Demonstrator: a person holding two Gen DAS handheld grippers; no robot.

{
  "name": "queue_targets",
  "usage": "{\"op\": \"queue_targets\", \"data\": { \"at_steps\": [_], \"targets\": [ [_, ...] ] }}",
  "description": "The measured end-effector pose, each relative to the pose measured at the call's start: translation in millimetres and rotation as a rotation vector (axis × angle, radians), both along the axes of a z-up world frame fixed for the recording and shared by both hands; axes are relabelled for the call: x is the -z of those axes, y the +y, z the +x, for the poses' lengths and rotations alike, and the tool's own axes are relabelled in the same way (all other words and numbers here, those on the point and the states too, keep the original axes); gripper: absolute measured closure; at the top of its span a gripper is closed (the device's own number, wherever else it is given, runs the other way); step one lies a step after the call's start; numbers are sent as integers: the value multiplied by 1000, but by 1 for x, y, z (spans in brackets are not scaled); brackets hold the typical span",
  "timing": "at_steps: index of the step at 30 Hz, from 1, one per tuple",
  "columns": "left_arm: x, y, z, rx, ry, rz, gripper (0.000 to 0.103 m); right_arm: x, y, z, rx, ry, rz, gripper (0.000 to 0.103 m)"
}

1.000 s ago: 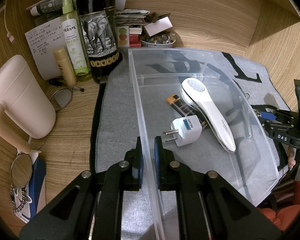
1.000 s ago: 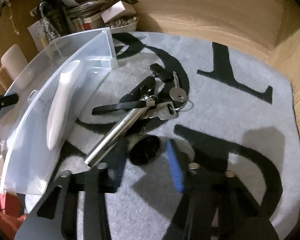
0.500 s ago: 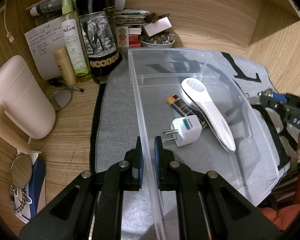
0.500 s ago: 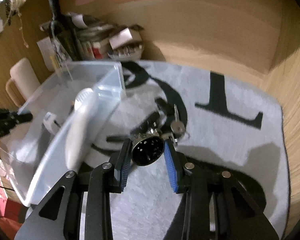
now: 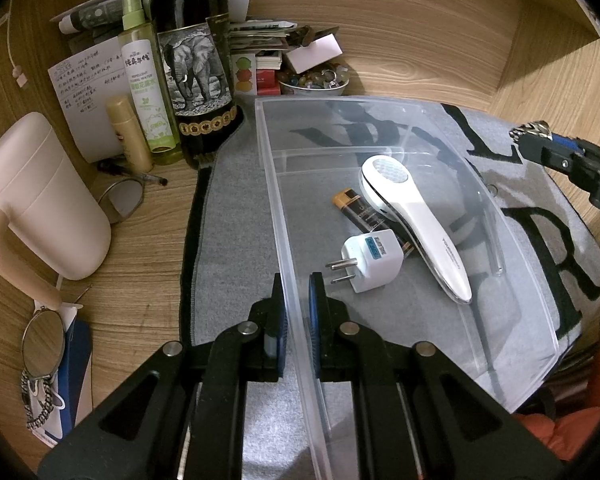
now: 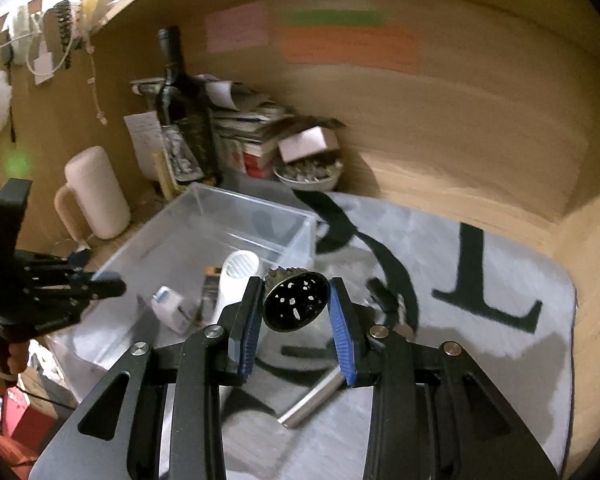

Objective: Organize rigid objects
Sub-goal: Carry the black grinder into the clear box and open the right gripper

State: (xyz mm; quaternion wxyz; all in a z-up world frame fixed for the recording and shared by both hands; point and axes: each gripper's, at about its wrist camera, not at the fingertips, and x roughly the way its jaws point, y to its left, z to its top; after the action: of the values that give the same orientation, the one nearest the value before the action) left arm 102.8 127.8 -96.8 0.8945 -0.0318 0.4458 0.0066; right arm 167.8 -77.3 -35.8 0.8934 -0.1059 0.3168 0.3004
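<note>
Clear plastic bin (image 5: 512, 312): stands on the grey mat (image 5: 228, 208); serves as the reference for all positions below.
Bin wall nearest the camera in the left wrist view: clamped between the pads of the left gripper (image 5: 296, 316), one pad outside the bin, one inside; jaws nearly together on the thin wall.
Bin contents: white handheld device (image 5: 416, 224) lying flat along the middle; battery (image 5: 360, 212) beside and partly under the device; white plug adapter (image 5: 372, 260) just in front of the battery, prongs toward the clamped wall.
Right gripper (image 6: 296, 312): raised above the mat, just beside the bin's outer wall; jaws narrow, pads pressed on a round black perforated cap (image 6: 296, 304) with a ridged rim.
Cap position: clear of the mat, outside the bin, in the air near its rim.
Metal tube (image 6: 312, 402): lies on the mat outside the bin, below the right gripper.
Dark items behind the cap: blurred on the mat; identity cannot be told.
Wine bottle (image 5: 196, 60): upright beyond the bin's far corner, off the mat's edge.
Pink mug (image 5: 40, 200): on the wooden surface, well apart from the bin.
</note>
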Motion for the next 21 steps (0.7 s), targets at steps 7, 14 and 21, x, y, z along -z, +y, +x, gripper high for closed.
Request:
{"op": "queue_targets", "data": {
  "at_steps": [7, 14, 21],
  "targets": [
    [0, 0, 0, 0, 0, 1, 94, 4, 26, -1, -60, 15, 2, 73],
    [0, 0, 0, -1, 0, 1, 94, 19, 54, 4, -117, 54, -40, 73],
    [0, 0, 0, 0, 0, 0, 94, 35, 81, 3, -181, 86, -91, 73]
  ]
}}
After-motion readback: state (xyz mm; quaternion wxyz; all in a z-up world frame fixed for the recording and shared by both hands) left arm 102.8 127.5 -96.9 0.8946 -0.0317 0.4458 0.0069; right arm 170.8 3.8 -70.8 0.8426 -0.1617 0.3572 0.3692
